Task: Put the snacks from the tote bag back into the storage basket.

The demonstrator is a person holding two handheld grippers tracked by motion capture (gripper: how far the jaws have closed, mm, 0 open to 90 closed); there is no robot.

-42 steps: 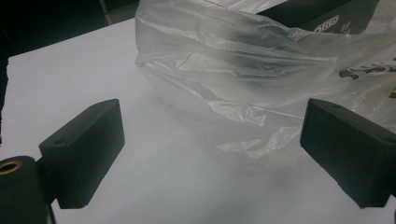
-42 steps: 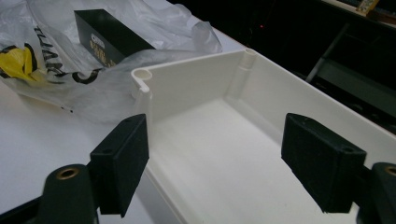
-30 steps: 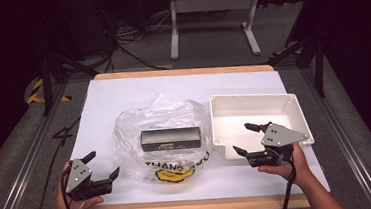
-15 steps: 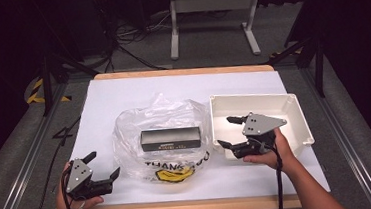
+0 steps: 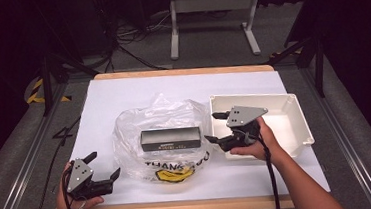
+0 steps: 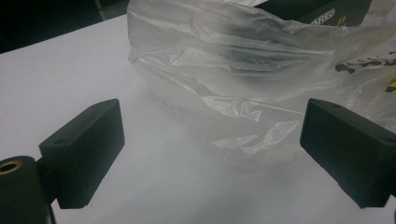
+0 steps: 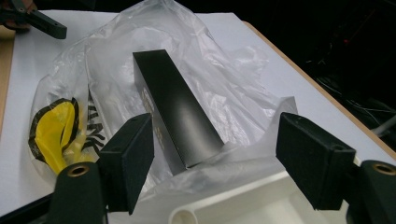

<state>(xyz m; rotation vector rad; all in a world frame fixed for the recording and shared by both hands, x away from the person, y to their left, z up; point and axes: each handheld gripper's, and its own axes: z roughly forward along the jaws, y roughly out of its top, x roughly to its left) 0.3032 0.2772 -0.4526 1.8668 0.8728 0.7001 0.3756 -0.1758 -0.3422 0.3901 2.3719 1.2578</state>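
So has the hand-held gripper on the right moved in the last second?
Yes. The right hand-held gripper has moved left across the white tray, from its right part to its left rim, toward the black box. Its jaws are open.

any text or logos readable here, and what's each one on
"THANK YOU", cut short by folds, in black print on the clear plastic bag, above its yellow emblem.
"...OREO", cut off at the frame edge in the left gripper view, on the black box.
Small gold print on the black box's side: too small and blurred to read.
The white bin carries no text.
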